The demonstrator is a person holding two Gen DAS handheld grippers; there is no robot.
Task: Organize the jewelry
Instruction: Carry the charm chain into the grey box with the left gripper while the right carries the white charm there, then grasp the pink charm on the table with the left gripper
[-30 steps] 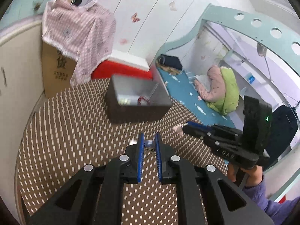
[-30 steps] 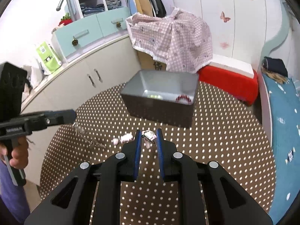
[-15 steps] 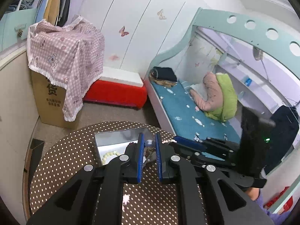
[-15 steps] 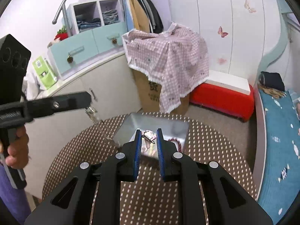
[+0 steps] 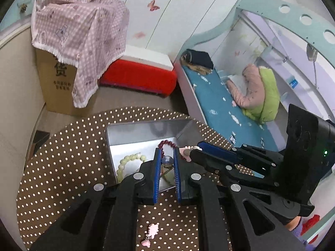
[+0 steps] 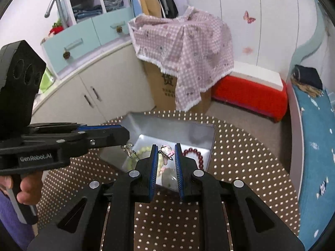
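Observation:
An open silver tin (image 5: pixel 136 133) stands on the round brown dotted table; a pale green bead bracelet (image 5: pixel 127 163) and a dark red bead bracelet (image 5: pixel 167 143) lie in it. Over the tin's near side my left gripper (image 5: pixel 167 154) is shut on a clear bead pendant (image 5: pixel 167 160), whose chain (image 6: pixel 128 149) hangs down. My right gripper (image 6: pixel 166 148) is shut on a pink and white charm (image 6: pixel 167 151) with a small ring, also above the tin (image 6: pixel 167 129). The two sets of fingertips are close side by side. Another pink charm (image 5: pixel 151 231) lies on the table below the left gripper.
Beyond the table stand a cardboard box under a pink checked cloth (image 6: pixel 184 41) and a red chest with a white lid (image 5: pixel 138 73). A bed with a blue sheet (image 5: pixel 219 104) runs along the right, cream cabinets (image 6: pixel 94 92) along the left. A hand (image 6: pixel 27 188) holds the left gripper's handle.
Both grippers travelled forward across the table and now hang over the open tin, each still holding its piece. The tin's inside has come into view.

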